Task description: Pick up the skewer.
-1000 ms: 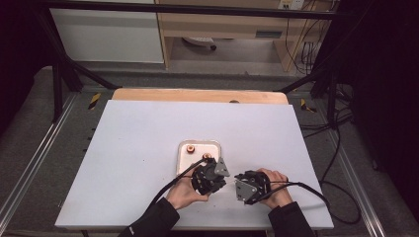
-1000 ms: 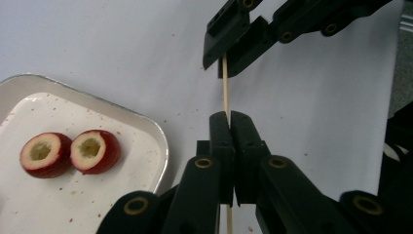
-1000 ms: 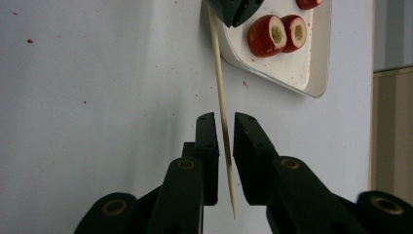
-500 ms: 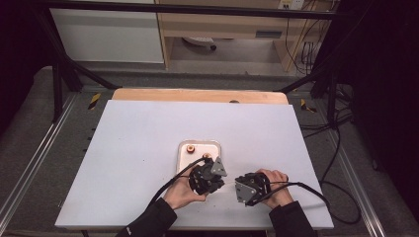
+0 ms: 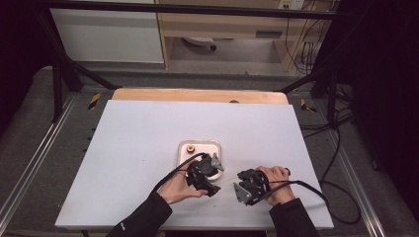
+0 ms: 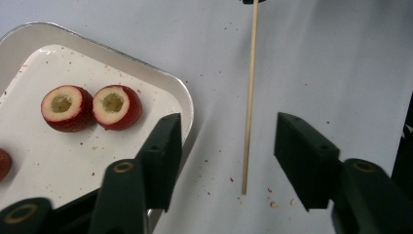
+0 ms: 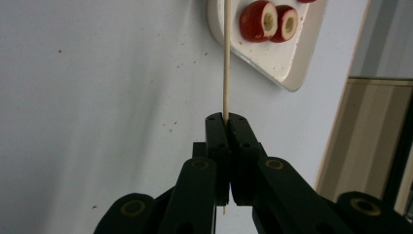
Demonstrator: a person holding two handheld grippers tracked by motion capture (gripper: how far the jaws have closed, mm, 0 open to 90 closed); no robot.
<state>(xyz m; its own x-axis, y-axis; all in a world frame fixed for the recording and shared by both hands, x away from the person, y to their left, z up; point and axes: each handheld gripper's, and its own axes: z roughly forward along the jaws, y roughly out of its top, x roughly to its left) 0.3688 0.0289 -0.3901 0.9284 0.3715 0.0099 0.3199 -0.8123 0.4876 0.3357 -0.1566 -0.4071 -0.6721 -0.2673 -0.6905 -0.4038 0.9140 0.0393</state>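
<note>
White tray (image 6: pixel 187 105) on the tabletop (image 6: pixel 341 63), holding two cored red fruit halves (image 6: pixel 91 107). Wooden skewer (image 6: pixel 249 97) clamped in the right hand-held gripper (image 7: pixel 227 122), its free end between the left hand-held gripper's (image 6: pixel 226 156) just-opened, wide jaws, untouched.

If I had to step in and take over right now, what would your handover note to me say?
Right gripper: shut on the wooden skewer, which points toward the tray.
Left gripper: jaws have just been opening; the skewer's tip hangs between them, untouched.
Two cored red fruit pieces lie side by side in the white tray, beside the left gripper.
Done: skewer picked up, in the right gripper alone.
Left: probably threading the fruit onto the skewer; none is on it yet.
</note>
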